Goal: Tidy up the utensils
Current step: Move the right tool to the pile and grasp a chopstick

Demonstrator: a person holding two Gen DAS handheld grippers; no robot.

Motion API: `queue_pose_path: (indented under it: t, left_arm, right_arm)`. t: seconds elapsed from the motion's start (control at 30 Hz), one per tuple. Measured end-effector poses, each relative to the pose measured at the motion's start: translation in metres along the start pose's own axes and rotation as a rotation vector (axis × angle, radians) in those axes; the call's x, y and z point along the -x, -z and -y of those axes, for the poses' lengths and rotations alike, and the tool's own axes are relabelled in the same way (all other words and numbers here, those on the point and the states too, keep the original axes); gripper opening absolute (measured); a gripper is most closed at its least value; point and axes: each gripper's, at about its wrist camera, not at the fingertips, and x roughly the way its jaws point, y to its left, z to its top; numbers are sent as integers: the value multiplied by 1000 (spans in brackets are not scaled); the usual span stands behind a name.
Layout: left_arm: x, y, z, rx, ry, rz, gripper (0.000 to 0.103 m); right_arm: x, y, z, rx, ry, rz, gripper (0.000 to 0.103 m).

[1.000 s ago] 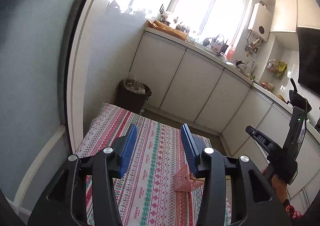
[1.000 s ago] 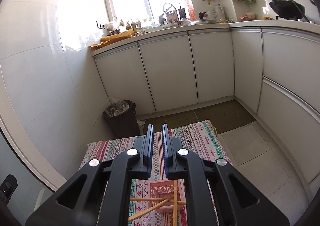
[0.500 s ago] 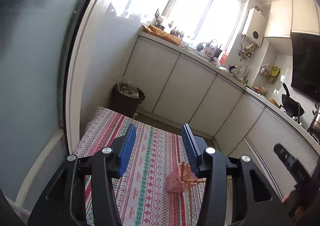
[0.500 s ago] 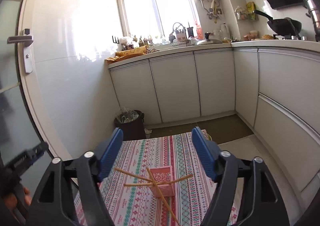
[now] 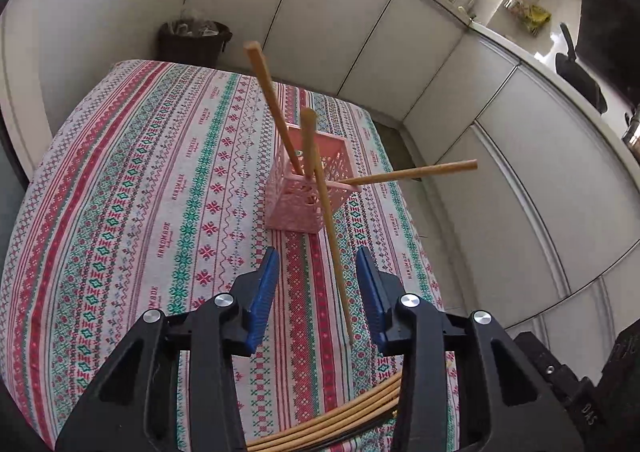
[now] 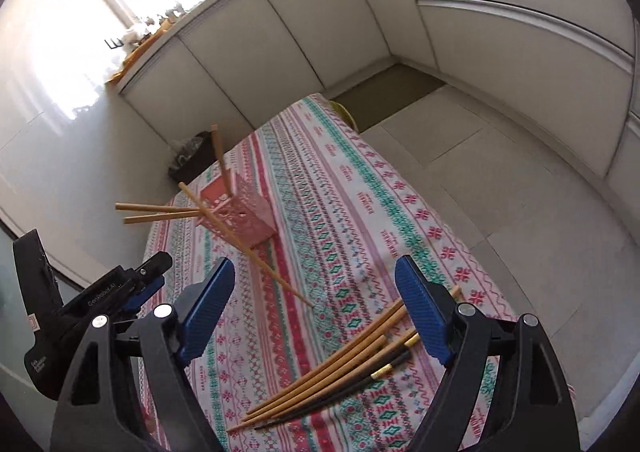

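Note:
A pink lattice basket (image 5: 308, 184) stands on the patterned tablecloth (image 5: 120, 212), also in the right wrist view (image 6: 244, 218). Several wooden chopsticks (image 5: 276, 108) stick out of it at angles; one chopstick (image 5: 334, 252) leans outside from the rim to the cloth. My left gripper (image 5: 318, 294) is open and empty, just in front of the basket, its jaws either side of the leaning chopstick's lower end. My right gripper (image 6: 316, 316) is wide open and empty above a loose pile of wooden and black chopsticks (image 6: 340, 372). The left gripper also shows in the right wrist view (image 6: 132, 284).
White kitchen cabinets (image 5: 360, 32) line the back and right. A dark bin (image 5: 194, 38) stands beyond the table's far edge. The tiled floor (image 6: 500, 140) lies right of the table. The loose chopsticks' ends show under my left gripper (image 5: 340, 416).
Both grippers have tilted down from looking across the kitchen to looking at the table. The right gripper went from shut to wide open. The left stayed open and came close to the basket.

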Motion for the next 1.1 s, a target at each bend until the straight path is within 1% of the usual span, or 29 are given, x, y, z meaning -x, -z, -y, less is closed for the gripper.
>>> queue_pose_path:
  t: [0.07, 0.13, 0.2, 0.27, 0.33, 0.43, 0.5, 0.57, 0.6, 0.67, 0.7, 0.73, 0.77, 0.8, 0.83, 0.9, 0.97, 1.07, 1.1]
  left_arm:
    - [-19, 0, 8, 13, -36, -13, 38]
    - [-38, -2, 13, 46, -76, -18, 38]
    - [-54, -5, 16, 71, -100, -35, 38]
    - [-67, -7, 21, 71, -105, -58, 38]
    - [-73, -7, 24, 58, -126, -56, 38]
    - [-80, -9, 26, 46, -146, -66, 38]
    - [-71, -5, 24, 48, -142, -86, 38]
    - [-45, 8, 21, 6, -128, -76, 38]
    - [-27, 16, 20, -27, -139, -50, 38]
    - [11, 32, 7, -72, -195, 25, 39]
    - [26, 35, -4, -58, -202, 46, 41]
    - [40, 35, -17, -23, -190, 58, 42]
    - [52, 32, -30, 11, -182, 65, 45]
    - [63, 29, -39, 38, -180, 79, 47]
    - [73, 25, -49, 58, -177, 101, 48]
    - [89, 17, -66, 89, -172, 148, 52]
    - [96, 13, -82, 124, -155, 169, 54]
    - [96, 6, -98, 172, -108, 131, 54]
    - [96, 4, -102, 185, -89, 123, 54]
  right_arm:
    - [4, -6, 16, -52, -5, 18, 80]
    - [6, -8, 28, -84, -5, 12, 80]
    - [6, -11, 35, -85, -3, -6, 80]
    - [9, -19, 36, -71, -2, 10, 80]
    - [15, -24, 37, -69, -8, 35, 80]
    - [16, -27, 40, -84, -25, 25, 80]
    - [15, -29, 36, -61, -27, 22, 80]
    - [4, -33, 23, 18, -23, 0, 80]
    - [-5, -34, 15, 67, -18, -14, 80]
    - [-26, -29, -8, 185, -27, -18, 80]
    - [-34, -23, -23, 268, -22, -4, 80]
    - [-44, -15, -41, 382, -10, 26, 80]
    - [-53, -5, -57, 487, 4, 52, 80]
    - [-64, 4, -72, 571, 15, 61, 80]
    - [-78, 9, -85, 621, 22, 42, 77]
    - [-100, 11, -103, 654, 43, 9, 74]
    - [-117, 12, -118, 706, 61, -26, 74]
    - [-134, 12, -128, 753, 62, -111, 74]
    - [-137, 12, -131, 765, 60, -123, 74]
